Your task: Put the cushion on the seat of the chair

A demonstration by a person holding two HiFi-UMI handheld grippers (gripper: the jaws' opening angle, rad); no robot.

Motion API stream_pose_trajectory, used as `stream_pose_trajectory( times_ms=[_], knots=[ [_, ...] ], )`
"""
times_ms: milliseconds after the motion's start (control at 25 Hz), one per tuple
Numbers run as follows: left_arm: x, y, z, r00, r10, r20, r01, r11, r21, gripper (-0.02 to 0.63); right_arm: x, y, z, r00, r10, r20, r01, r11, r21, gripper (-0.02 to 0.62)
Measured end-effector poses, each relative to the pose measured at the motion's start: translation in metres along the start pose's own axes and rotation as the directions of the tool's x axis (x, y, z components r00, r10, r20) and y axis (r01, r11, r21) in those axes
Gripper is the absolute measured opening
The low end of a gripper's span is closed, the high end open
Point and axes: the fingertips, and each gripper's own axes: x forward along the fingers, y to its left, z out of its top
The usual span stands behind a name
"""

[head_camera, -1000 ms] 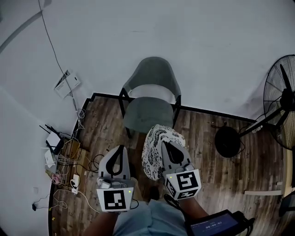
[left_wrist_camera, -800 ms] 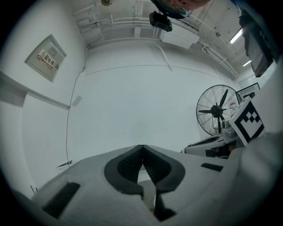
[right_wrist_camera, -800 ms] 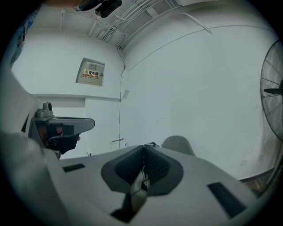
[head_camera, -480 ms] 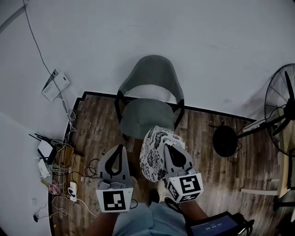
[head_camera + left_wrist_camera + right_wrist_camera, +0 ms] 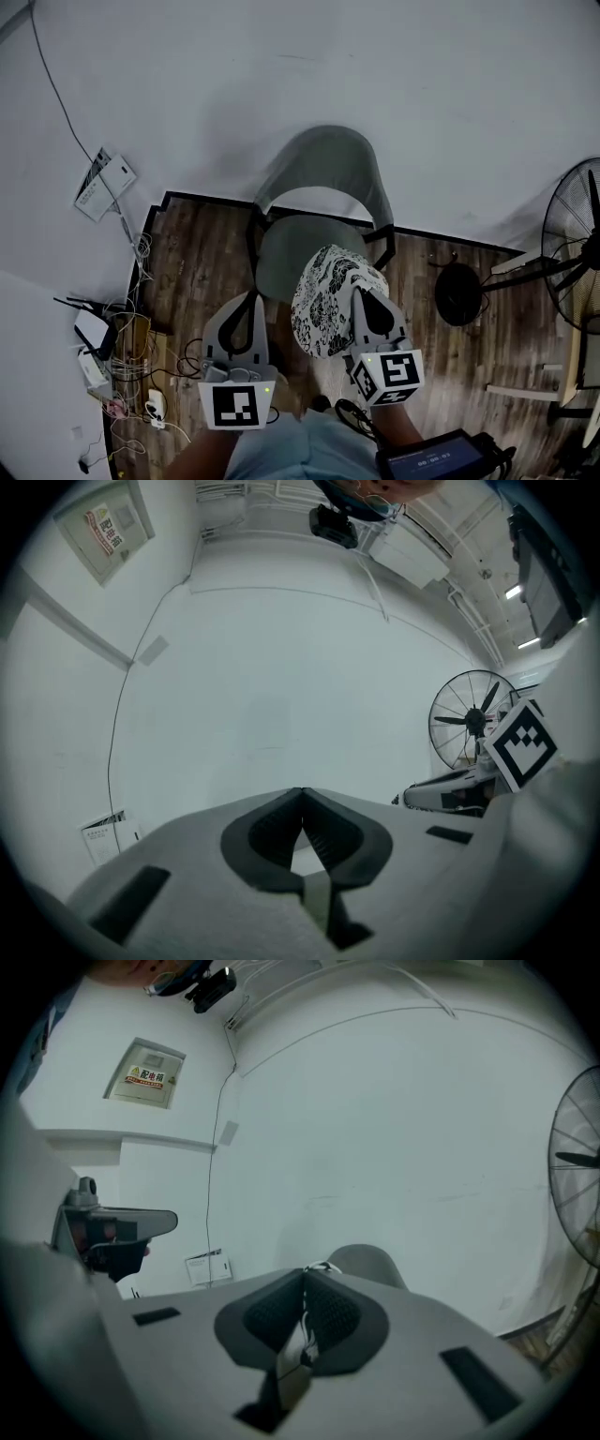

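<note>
Reading any print anywhere?

— Little. The wall sign in the right gripper view has a yellow warning triangle and a row of characters too small to read surely. The left gripper and the right gripper each carry black-and-white square markers, no words. The screen at the bottom of the head view shows digits, blurred.

Where is the cushion, and how does it lie?

— The cushion, white with a dark print, is off the floor, held by the right gripper at its right edge. Its long axis runs away from the person toward the chair, leaning slightly right in the head view. Its far end overlaps the front of the seat in that view; whether it touches, I cannot tell.

And the fingers?

— The right ones are pinching a fold of the cushion's fabric. The left ones are pressed together on nothing, just left of the cushion.

Counts?

— One cushion, one chair, one standing fan, two grippers, and a tangle of cables by the left wall that I cannot count.
</note>
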Motion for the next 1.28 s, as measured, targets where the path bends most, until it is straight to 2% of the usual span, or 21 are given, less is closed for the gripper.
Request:
stream_pose_trajectory(
  times_ms=[280, 560, 760, 1000, 1160, 1280],
  knots=[
    [0.029, 0.036, 0.026, 0.998, -0.037, 0.059, 0.037, 0.999, 0.007, 0.009, 0.035, 0.007, 0.043, 0.996, -0.052, 0.071, 0.052, 0.999, -0.006, 0.014],
    [0.049, 0.041, 0.045, 0.995, -0.057, 0.087, 0.056, 0.998, 0.016, 0.009, 0.043, -0.001, 0.07, 0.99, -0.082, 0.119, 0.083, 0.996, -0.009, 0.014],
    [0.073, 0.036, 0.035, 0.996, -0.065, 0.056, 0.063, 0.998, 0.026, 0.009, 0.06, -0.014, 0.063, 0.991, -0.085, 0.105, 0.086, 0.996, 0.0, 0.014],
    [0.111, 0.027, 0.021, 0.998, -0.069, -0.007, 0.069, 0.997, 0.035, 0.009, 0.091, -0.041, 0.041, 0.996, -0.075, 0.038, 0.072, 0.996, 0.058, 0.014],
    [0.144, 0.029, 0.013, 0.998, -0.042, -0.04, 0.044, 0.998, 0.036, 0.009, 0.123, -0.062, 0.023, 0.999, -0.047, -0.015, 0.048, 0.991, 0.128, 0.014],
    [0.166, 0.031, 0.015, 0.999, -0.015, -0.042, 0.017, 0.999, 0.045, 0.009, 0.151, -0.075, 0.022, 0.999, -0.019, -0.033, 0.024, 0.989, 0.144, 0.014]
  ],
)
